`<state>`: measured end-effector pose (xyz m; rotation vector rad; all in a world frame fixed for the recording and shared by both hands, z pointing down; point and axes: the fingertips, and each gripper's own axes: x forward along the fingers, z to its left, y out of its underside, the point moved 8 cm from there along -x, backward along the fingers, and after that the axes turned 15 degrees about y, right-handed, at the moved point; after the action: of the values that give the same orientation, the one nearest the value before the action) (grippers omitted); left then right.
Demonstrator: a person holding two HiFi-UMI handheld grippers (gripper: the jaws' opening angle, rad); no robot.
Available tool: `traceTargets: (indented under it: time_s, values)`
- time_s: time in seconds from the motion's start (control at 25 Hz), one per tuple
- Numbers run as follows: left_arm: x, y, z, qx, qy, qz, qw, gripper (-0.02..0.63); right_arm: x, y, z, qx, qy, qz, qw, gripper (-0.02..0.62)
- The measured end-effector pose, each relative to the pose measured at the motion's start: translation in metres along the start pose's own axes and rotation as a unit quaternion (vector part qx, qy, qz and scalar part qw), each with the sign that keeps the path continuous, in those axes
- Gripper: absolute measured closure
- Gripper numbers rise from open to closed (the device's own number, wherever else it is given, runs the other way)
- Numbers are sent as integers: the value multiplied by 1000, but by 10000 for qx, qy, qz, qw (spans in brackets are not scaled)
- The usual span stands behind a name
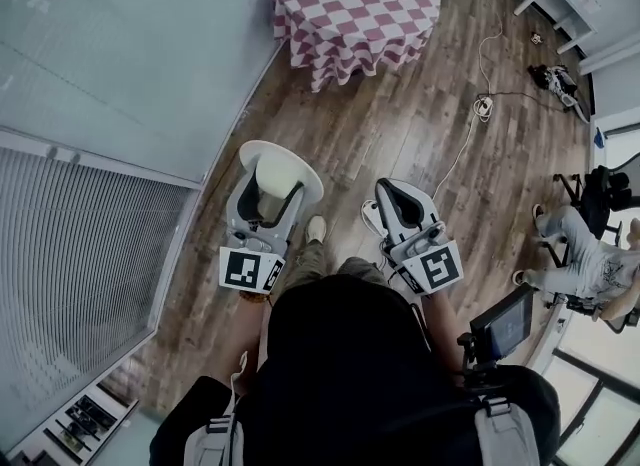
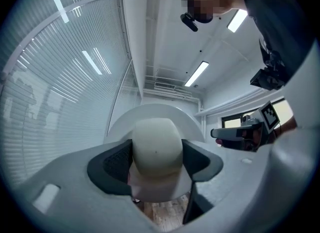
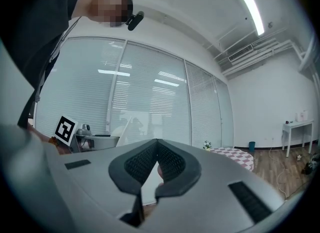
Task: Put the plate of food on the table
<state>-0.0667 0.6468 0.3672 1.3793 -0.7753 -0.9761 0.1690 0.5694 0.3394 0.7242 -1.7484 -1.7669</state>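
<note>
- Plate of food [image 1: 304, 176]: a white round plate with a pale domed item on it, carried at the tip of the left gripper [image 1: 270, 196], above the wooden floor [image 1: 440, 124] and not on any surface.
- Left gripper: jaws partly apart, dark pads pressed on either side of the domed item. The left gripper view shows the plate rim just beyond the pads. The exact contact with the plate below cannot be made out.
- Right gripper [image 1: 405, 204]: jaws together, nothing between them, held just beside the left.
- Table [image 1: 355, 4]: round, with a red-and-white checked cloth, ahead of the plate and slightly right, well apart.
- Judgement: the plate lies on the left gripper's long axis, so the approach needs a forward carry veering right. The left arm bears the load.
</note>
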Motion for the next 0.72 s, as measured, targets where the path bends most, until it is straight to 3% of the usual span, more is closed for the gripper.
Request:
traceTargets:
  time_s: [0.2,0.52,0.72]
  values:
    - [12,-2,21,48,218,82,9997,299,19,2,2,-53,136,29,9999,588]
    - [33,16,27,-337,547,223,9977,299,27,5,-26,-42,710,23,9975,588]
    - [48,18,30,-294,712,268,9967,299,46,17,-40,19,710,41,9975,588]
